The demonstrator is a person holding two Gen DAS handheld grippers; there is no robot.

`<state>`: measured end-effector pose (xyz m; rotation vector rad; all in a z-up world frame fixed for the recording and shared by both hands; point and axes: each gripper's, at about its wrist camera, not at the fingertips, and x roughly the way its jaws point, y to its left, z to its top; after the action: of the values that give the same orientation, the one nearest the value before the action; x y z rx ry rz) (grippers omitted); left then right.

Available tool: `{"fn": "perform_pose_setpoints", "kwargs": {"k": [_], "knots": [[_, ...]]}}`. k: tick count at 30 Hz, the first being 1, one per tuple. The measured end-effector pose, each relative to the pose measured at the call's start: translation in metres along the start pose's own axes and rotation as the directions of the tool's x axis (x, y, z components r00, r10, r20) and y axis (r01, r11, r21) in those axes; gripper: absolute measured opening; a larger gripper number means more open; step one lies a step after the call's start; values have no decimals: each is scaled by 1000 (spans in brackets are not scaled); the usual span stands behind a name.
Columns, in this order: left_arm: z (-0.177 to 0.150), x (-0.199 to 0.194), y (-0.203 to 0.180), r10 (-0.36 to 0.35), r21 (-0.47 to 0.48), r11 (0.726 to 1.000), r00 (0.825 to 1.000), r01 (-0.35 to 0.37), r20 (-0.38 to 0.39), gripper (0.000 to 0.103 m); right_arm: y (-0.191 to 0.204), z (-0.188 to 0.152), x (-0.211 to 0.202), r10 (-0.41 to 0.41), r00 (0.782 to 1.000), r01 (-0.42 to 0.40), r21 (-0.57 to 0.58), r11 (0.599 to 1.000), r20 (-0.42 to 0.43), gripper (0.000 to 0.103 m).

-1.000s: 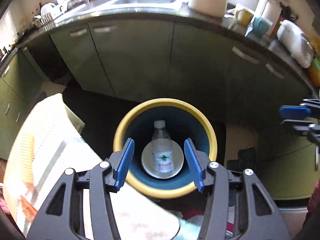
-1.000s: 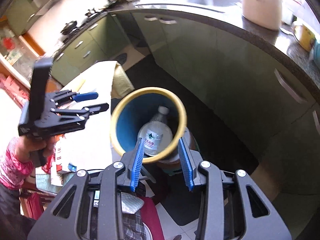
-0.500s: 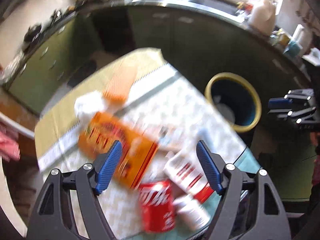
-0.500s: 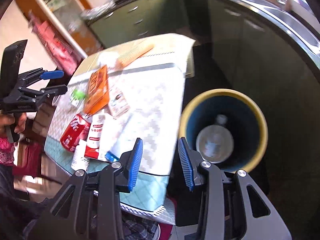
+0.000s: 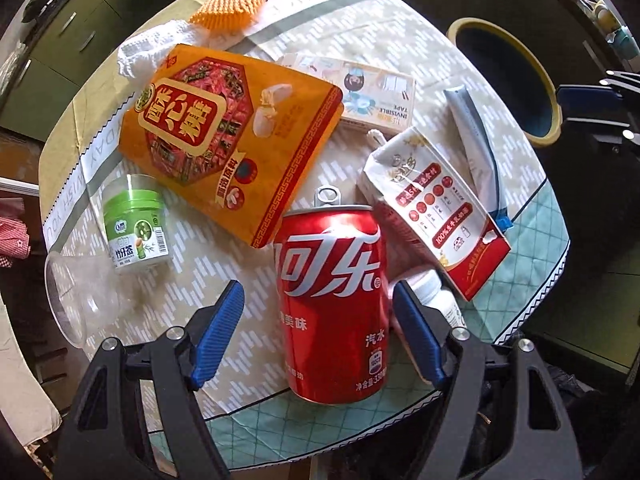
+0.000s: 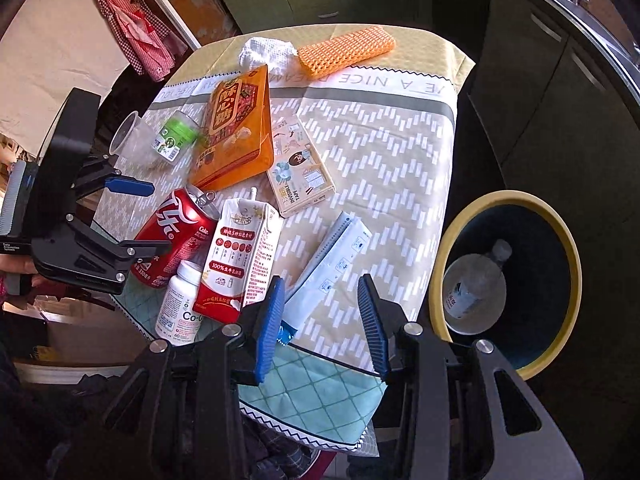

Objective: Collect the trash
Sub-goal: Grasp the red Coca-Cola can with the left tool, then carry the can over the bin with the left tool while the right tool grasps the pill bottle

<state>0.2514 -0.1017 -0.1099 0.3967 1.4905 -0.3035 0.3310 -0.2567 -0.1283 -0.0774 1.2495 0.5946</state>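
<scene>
— Listing the surface (image 6: pixel 384 152) first: what lies on its patterned cloth?

— Item one, a red cola can (image 5: pixel 334 304) on its side at the near edge, pull tab toward the middle. Item two, a red-and-white milk carton (image 5: pixel 434 208) just right of the can and touching it. Item three, a white pill bottle (image 6: pixel 180 300) lying below the carton, near the cloth's edge. Item four, a white tube (image 6: pixel 332 264) flat beside the carton, blue cap toward the edge.

— Further in?

— An orange snack pouch (image 5: pixel 228 136), its corner reaching the can's top; a tape box (image 5: pixel 368 96) beside it; a green-lidded jar (image 5: pixel 134 222) and a clear plastic cup (image 5: pixel 76 300) tipped over on the left; a white cloth (image 6: pixel 266 54) and an orange mesh pad (image 6: pixel 346 50) at the far end.

— The grippers?

— The left gripper (image 5: pixel 320 336) has its blue fingers (image 5: pixel 218 332) spread wide either side of the can, neither one touching it. The right gripper (image 6: pixel 322 324) hovers over the tube's capped end, fingers apart, holding nothing.

— And the bin?

— A blue bin with a yellow rim (image 6: pixel 508 280) stands on the floor just beside the surface's right side. Inside it lie a plastic water bottle (image 6: pixel 478 282) and a pale round object beneath, not identifiable.
</scene>
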Motion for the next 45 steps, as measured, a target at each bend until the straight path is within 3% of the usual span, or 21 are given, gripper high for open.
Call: {"fn": "perform_pose_setpoints", "kwargs": {"k": [4,8,12,17,21,26,33,40,45], "knots": [[3,15,-3,8,-3,1000,998,-8,-58,73,1,-4,2,-8,1000,8,1,1000,-25,38],[4,24,0,-31,-27,999,995,29,-93,73,6,-5,5,1,999,-1,-9,1000,-45,38],[1,32,5,-80,-49,996,991,75,-107,64,18,-1,7,25,997,-26,-17,1000,-68,38],[-10,31,15,-44,-38,998,997,41,-70,63,38,-2,16,117,984,-118,3,993,-132,38],[-20,14,25,-15,-47,999,1000,15,-9,63,61,-6,30,219,955,-211,60,976,-198,38],[-35,-22,39,22,-57,998,996,-17,86,63,87,-4,47,262,935,-235,134,963,-237,38],[-71,-73,53,65,-76,996,977,-50,204,63,103,-2,80,259,908,-182,247,952,-330,42],[-107,-107,73,94,-102,993,952,-66,293,63,118,1,99,193,916,-84,301,950,-353,51],[-121,-115,78,83,-94,994,940,-55,330,63,133,2,120,162,903,-29,320,947,-398,52]]}}
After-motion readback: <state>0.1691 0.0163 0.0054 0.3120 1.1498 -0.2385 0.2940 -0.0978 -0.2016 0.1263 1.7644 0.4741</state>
